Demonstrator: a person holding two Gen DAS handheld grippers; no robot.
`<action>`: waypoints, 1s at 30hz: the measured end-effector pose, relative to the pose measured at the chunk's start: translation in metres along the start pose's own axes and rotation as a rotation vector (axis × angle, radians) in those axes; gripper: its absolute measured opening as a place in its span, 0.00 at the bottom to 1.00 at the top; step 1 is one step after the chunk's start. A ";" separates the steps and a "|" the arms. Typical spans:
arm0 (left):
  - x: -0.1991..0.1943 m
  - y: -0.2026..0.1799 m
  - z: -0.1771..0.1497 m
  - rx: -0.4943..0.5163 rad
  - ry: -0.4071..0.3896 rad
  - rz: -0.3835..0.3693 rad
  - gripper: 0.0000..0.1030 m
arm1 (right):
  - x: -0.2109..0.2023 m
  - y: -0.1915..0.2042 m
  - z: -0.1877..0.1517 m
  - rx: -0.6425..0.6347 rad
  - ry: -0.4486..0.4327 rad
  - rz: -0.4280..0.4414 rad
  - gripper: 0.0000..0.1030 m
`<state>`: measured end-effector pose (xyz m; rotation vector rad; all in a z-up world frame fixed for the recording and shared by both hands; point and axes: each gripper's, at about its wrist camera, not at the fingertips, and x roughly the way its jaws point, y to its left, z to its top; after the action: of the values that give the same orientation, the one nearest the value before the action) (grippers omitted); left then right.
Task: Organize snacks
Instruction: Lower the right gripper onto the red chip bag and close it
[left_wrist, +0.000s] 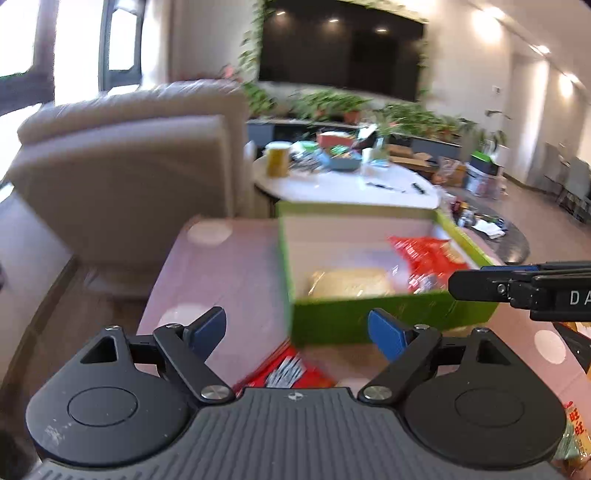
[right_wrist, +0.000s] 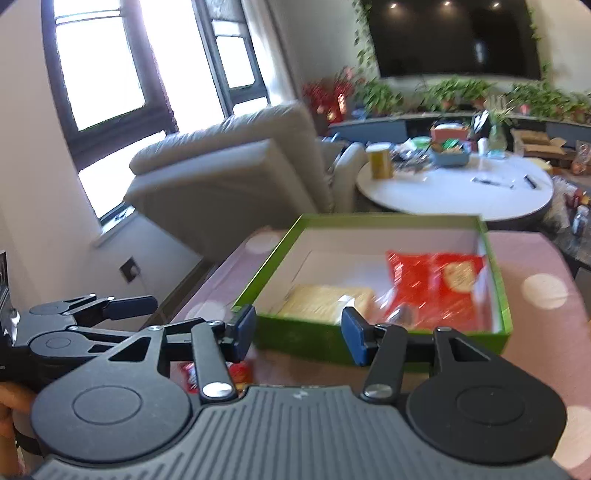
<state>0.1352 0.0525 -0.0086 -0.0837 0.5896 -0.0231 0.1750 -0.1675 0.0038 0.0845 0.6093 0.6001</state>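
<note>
Green box (right_wrist: 332, 341), lidless, white inside, standing on the pink white-dotted desk (right_wrist: 543, 321). Contents: one red snack bag (right_wrist: 439, 288) on the right side; one pale yellow packet (right_wrist: 325, 301) lying flat near the front wall. Outside the box, on the desk in front of it: one red packet (left_wrist: 284, 373), blurred, under the left tool; one orange-printed packet (left_wrist: 574, 435) at the desk's right edge.

Left tool (left_wrist: 297, 332): blue fingers apart, nothing between them, poised above the red packet. Right tool (right_wrist: 298, 334): fingers apart, nothing held, just before the box's front wall.

Beyond: beige armchair (right_wrist: 229, 173), cluttered white round table (right_wrist: 461, 195), dark wall screen (right_wrist: 458, 37), potted plants (right_wrist: 454, 92).
</note>
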 end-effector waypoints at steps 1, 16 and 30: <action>-0.001 0.006 -0.005 -0.022 0.012 0.005 0.80 | 0.004 0.003 -0.002 0.000 0.017 0.008 0.51; 0.014 0.030 -0.048 -0.130 0.122 -0.022 0.76 | 0.076 0.034 -0.027 0.066 0.263 0.044 0.51; 0.031 0.032 -0.055 -0.147 0.167 -0.055 0.72 | 0.093 0.036 -0.035 0.106 0.335 0.040 0.51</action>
<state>0.1299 0.0790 -0.0739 -0.2420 0.7554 -0.0403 0.1981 -0.0897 -0.0644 0.0965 0.9669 0.6256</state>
